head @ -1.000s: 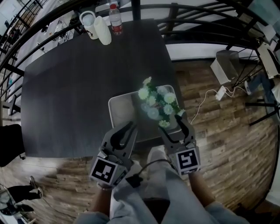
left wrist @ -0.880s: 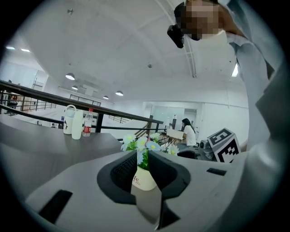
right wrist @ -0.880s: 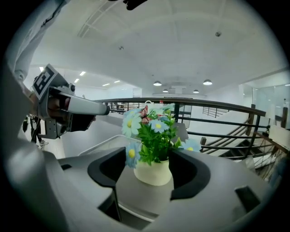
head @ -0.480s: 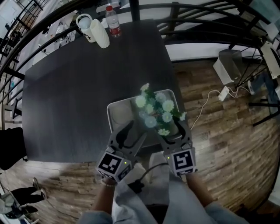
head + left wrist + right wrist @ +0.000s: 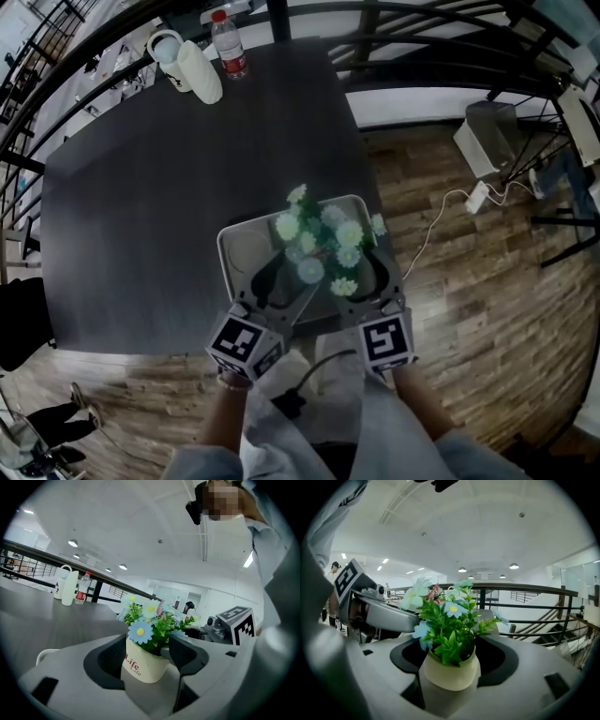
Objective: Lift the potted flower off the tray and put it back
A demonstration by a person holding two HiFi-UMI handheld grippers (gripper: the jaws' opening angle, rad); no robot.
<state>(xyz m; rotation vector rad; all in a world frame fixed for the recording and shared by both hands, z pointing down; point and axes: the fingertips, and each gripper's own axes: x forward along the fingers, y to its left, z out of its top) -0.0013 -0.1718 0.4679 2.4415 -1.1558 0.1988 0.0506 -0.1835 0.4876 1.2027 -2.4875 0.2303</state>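
Note:
The potted flower (image 5: pixel 319 246), a cream pot with pale blue and white daisies and green leaves, stands on the right part of the grey tray (image 5: pixel 236 251) near the table's front edge. My left gripper (image 5: pixel 284 281) reaches in from the front left. Its jaws are opening, and the pot (image 5: pixel 143 663) sits between them with a gap at the left pad. My right gripper (image 5: pixel 367 272) comes from the front right with jaws wide. The pot (image 5: pixel 450 673) stands between them, with dark gaps on both sides. Neither gripper presses on the pot.
The dark table (image 5: pixel 141 187) carries a white jug (image 5: pixel 187 66) and a red-capped water bottle (image 5: pixel 228 44) at its far edge. A black railing runs behind. On the wood floor to the right lie a white cable and plug (image 5: pixel 473 199).
Both grippers have moved forward over the tray and now flank the pot. The left jaws have spread from nearly closed to wide. The pot has not moved on the tray.

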